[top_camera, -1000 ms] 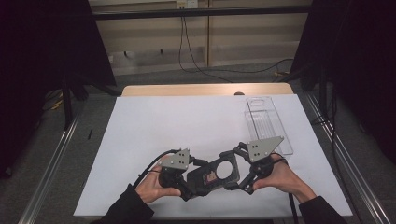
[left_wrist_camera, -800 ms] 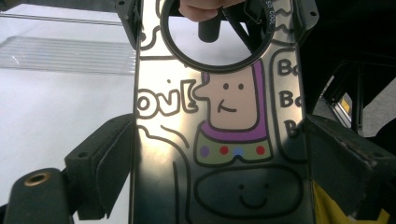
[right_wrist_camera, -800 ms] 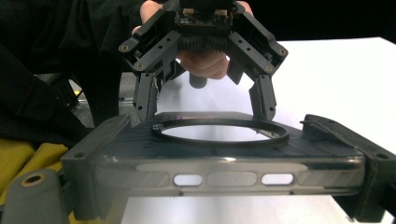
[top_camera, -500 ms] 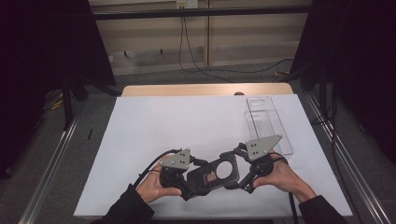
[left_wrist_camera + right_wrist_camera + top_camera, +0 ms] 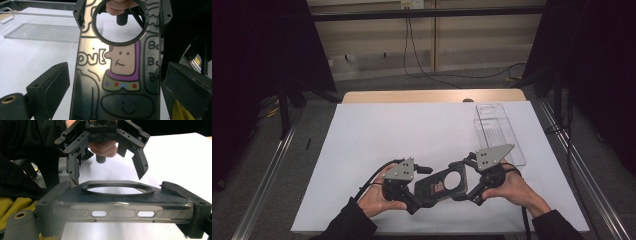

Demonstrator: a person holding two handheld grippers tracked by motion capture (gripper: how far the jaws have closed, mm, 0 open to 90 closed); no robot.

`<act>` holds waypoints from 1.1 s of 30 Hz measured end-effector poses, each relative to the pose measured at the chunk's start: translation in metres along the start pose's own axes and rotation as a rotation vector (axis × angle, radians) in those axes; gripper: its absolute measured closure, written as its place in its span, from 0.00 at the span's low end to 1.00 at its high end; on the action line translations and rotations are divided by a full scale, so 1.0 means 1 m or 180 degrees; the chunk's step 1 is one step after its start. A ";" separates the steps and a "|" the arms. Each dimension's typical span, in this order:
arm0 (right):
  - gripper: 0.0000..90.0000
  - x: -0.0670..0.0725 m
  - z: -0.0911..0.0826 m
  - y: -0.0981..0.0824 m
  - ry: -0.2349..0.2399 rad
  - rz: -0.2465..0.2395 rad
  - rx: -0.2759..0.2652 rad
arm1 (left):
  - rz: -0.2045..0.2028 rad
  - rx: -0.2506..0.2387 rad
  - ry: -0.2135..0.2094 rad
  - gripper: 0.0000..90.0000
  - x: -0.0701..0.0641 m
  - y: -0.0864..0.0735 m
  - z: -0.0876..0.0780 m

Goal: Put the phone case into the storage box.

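I see phone case (image 5: pixel 443 183) clamped across its width between right gripper (image 5: pixel 472 181) jaws; left gripper (image 5: pixel 414 194) spread wide, case lying between, untouched.

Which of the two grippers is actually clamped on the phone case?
The right gripper: its jaws press the phone case's two sides. The left gripper's jaws stand spread, apart from it.
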State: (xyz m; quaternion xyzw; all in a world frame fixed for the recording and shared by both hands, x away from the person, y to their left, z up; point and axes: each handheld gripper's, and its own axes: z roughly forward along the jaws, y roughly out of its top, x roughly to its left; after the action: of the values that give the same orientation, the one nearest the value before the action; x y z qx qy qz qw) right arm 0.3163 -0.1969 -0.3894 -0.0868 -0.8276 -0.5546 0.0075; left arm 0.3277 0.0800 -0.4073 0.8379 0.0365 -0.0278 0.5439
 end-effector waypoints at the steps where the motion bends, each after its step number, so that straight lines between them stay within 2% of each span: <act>1: 0.13 0.000 -0.001 0.001 -0.0053 0.0014 -0.0019 | -0.0008 -0.0009 0.0021 0.06 0.001 0.000 -0.001; 5: 0.13 -0.001 -0.009 0.005 -0.0160 0.0059 -0.0030 | -0.0059 -0.0085 0.0109 0.04 0.003 0.000 -0.006; 6: 0.13 -0.002 -0.010 0.005 -0.0202 0.0078 -0.0019 | -0.0037 -0.0088 0.0150 0.06 0.003 0.000 -0.008; 10: 0.13 -0.004 -0.015 0.005 -0.0259 0.0179 -0.0020 | 0.0048 0.0026 0.0323 0.06 0.002 -0.003 -0.010; 14: 0.13 -0.006 -0.019 0.005 -0.0354 0.0249 -0.0046 | 0.0034 0.0053 0.0505 0.06 0.002 -0.009 -0.013; 16: 0.13 -0.007 -0.020 0.005 -0.0436 0.0284 -0.0067 | -0.0037 0.0019 0.0545 0.04 0.002 -0.010 -0.015; 19: 0.13 -0.009 -0.022 0.004 -0.0461 0.0330 -0.0092 | -0.0105 -0.0011 0.0622 0.04 0.003 -0.012 -0.018; 23: 0.13 -0.009 -0.024 0.004 -0.0492 0.0358 -0.0085 | -0.0155 -0.0032 0.0828 0.04 0.005 -0.014 -0.020; 25: 0.13 -0.010 -0.025 0.004 -0.0517 0.0374 -0.0092 | -0.0181 -0.0072 0.0946 0.04 0.004 -0.015 -0.022; 28: 0.13 -0.011 -0.029 0.003 -0.0561 0.0416 -0.0106 | -0.0250 -0.0252 0.1070 0.03 0.003 -0.017 -0.027; 30: 0.13 -0.012 -0.031 0.002 -0.0590 0.0438 -0.0125 | -0.0257 -0.0264 0.1160 0.03 0.003 -0.018 -0.030; 31: 0.13 -0.012 -0.032 0.002 -0.0599 0.0446 -0.0124 | -0.0278 -0.0331 0.1201 0.03 0.002 -0.020 -0.032; 33: 0.13 -0.012 -0.033 0.003 -0.0624 0.0459 -0.0136 | -0.0327 -0.0367 0.1293 0.03 0.001 -0.022 -0.034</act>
State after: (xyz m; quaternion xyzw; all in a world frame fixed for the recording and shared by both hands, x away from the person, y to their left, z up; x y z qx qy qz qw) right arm 0.3260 -0.2276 -0.3757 -0.2000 -0.8039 -0.5589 -0.0355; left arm 0.3273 0.1200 -0.4132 0.7908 0.1895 0.1161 0.5703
